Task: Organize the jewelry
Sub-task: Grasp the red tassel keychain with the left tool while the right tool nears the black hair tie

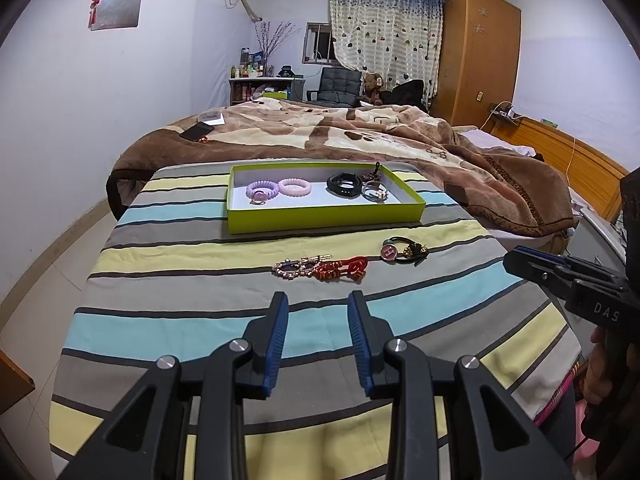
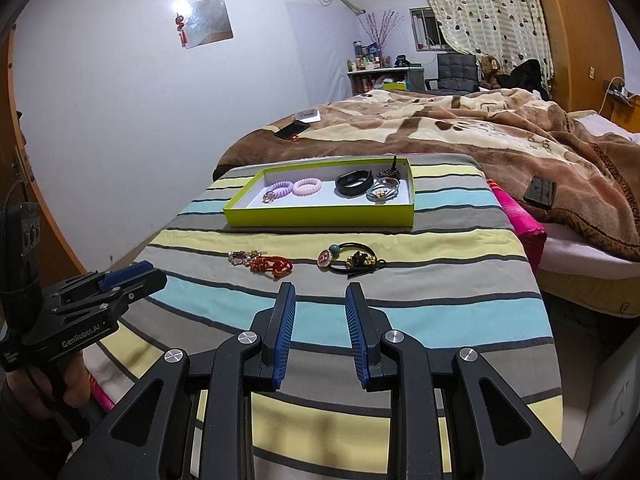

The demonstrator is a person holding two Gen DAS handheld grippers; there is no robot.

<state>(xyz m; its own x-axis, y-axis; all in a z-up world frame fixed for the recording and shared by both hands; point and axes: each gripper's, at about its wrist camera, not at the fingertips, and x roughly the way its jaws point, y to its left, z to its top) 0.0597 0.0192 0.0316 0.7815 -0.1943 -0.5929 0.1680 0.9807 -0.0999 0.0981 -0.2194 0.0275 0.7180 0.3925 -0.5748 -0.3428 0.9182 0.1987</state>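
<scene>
**Right wrist view: picking up the loose pieces in front of the tray**

Right wrist view shows the right gripper (image 2: 320,308) with its jaws spread and nothing between them, hovering low over the striped cloth on the tabletop (image 2: 460,320). The left gripper (image 1: 318,316) is likewise spread and empty, lined up with the left-hand pieces.

Just ahead of the right gripper lies a black hair tie with charms (image 2: 352,258). To its left sit a red knotted piece (image 2: 272,266) and, touching it, a rhinestone clip (image 2: 239,257). Beyond them stands the green tray (image 2: 320,216), already holding two coil hair ties (image 2: 294,188), a black band (image 2: 354,182) and some bangles (image 2: 383,192).

The step in hand appears to be collecting what is left on the cloth. The hair tie is probably best pinched at its gold charm, since the thin cord lies flat and could slip from the pads. The red piece and clip touch, so closing on one may drag the other; approach from the free outer side. Come down close to the cloth without snagging it, lift clear of the tray's near wall, then release over bare floor inside.
</scene>
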